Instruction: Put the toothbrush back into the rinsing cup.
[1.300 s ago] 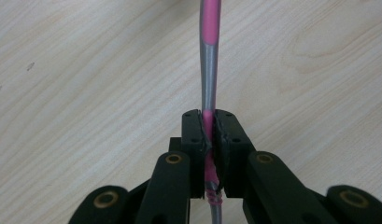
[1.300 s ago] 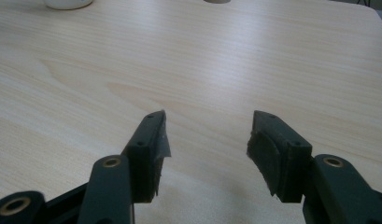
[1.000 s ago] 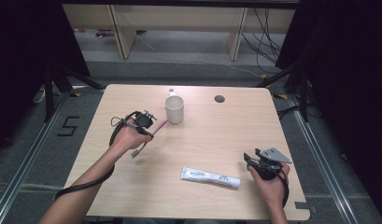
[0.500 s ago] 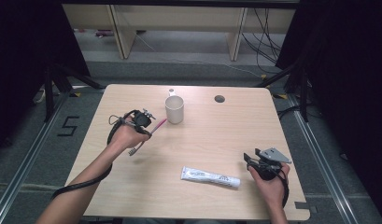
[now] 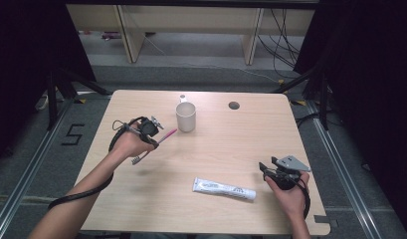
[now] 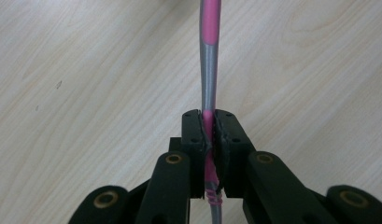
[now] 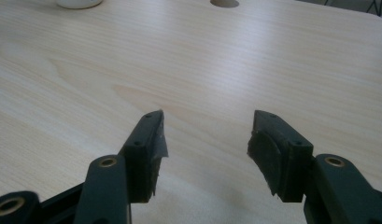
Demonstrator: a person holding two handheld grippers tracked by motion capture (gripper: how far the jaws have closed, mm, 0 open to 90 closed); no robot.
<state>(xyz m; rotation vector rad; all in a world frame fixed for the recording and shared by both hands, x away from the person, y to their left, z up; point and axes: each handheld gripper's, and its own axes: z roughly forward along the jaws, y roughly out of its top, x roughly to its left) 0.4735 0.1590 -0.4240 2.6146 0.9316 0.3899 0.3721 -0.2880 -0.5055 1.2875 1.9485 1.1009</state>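
Pink-and-grey toothbrush [image 6: 208,70], perhaps white mug [image 5: 185,117].

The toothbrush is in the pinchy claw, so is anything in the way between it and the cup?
Nothing visible is. The left gripper is shut on the toothbrush, whose pink end points toward the cup. Only bare table lies between them. The toothpaste tube sits far off near the right gripper.

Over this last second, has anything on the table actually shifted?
Barely. The left gripper, shut on the pink toothbrush, has edged slightly toward the mug. The open right gripper, the toothpaste tube and the mug stayed put.
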